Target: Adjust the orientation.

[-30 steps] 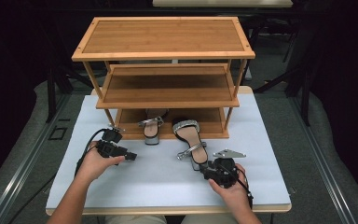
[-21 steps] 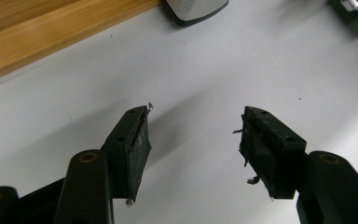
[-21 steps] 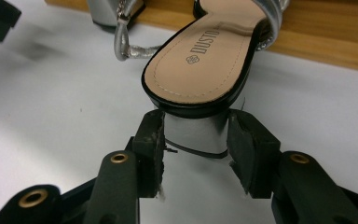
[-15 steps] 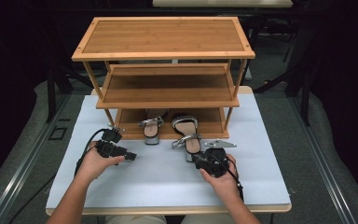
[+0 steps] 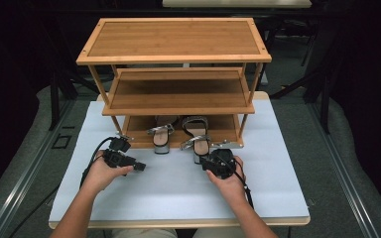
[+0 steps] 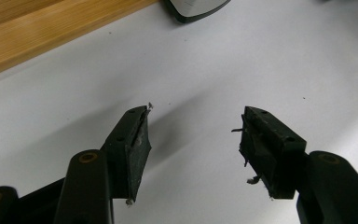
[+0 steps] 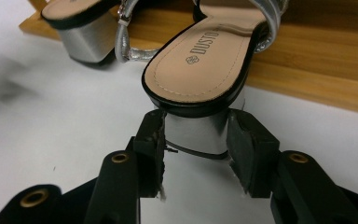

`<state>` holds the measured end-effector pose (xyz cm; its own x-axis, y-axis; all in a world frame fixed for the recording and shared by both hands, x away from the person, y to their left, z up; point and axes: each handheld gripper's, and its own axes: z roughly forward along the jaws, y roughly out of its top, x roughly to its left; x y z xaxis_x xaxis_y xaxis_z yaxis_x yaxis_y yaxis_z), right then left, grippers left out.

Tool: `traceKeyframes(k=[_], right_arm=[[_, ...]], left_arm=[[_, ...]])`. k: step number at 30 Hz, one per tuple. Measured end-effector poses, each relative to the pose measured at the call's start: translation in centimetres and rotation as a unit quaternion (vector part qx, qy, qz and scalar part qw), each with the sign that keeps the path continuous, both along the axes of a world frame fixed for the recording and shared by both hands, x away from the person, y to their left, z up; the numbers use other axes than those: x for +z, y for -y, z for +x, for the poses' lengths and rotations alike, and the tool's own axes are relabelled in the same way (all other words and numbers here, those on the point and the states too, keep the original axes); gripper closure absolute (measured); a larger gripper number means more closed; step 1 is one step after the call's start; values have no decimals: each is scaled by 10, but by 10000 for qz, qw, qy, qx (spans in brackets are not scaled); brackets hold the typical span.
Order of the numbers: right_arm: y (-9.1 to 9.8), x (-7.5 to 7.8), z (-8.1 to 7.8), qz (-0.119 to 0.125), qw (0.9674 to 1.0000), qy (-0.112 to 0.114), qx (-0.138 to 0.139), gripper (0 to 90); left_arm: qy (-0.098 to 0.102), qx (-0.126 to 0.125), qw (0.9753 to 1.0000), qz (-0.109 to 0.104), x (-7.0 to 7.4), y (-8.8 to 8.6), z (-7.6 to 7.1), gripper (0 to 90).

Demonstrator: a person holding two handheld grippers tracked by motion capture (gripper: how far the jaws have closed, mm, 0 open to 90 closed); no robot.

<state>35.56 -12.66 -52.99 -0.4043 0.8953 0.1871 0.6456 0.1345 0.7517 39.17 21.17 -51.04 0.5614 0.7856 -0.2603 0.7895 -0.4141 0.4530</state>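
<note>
- On the white table [image 5: 144,198], a three-tier bamboo shoe rack [image 5: 173,39] stands at the far middle; top shelf and middle shelf bare wood.
- Bottom shelf [image 5: 228,130] holds the toe ends of two silver block-heel sandals, side by side, heels sticking out toward the person over the table.
- Right sandal [image 5: 196,136]: toe on the bottom shelf, heel off the shelf edge; silver strap across the front, tan insole, black rim.
- Right gripper [image 5: 213,161] sits at that heel. In the right gripper view its jaws press on both sides of the mirror-silver block heel [image 7: 196,133], so it is clamped on the right sandal.
- Writing on the insole [image 7: 204,44]: stamped logo mark plus letters reading "DUSTO", the rest hidden under the strap.
- Left sandal [image 5: 161,136]: same build, near the right one, not touching it that I can tell; in the right gripper view its silver heel [image 7: 81,37] rests on the table with the ankle strap hanging loose.
- Left gripper [image 5: 140,166] lies low on the table, front-left of the rack, well apart from both sandals; jaws spread wide with nothing between them, just white tabletop.
- Left gripper view: pads [image 6: 137,144] worn, frayed bits at the edges; rack's wooden edge [image 6: 37,37] at upper left.
</note>
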Motion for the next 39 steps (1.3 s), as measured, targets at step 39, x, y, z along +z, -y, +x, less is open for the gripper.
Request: traceKeyframes(k=[39], right_arm=[[-3, 2, 41, -183, 9996, -130, 185, 585]], left_arm=[[457, -90, 9989, 36, -7, 14, 14, 460]])
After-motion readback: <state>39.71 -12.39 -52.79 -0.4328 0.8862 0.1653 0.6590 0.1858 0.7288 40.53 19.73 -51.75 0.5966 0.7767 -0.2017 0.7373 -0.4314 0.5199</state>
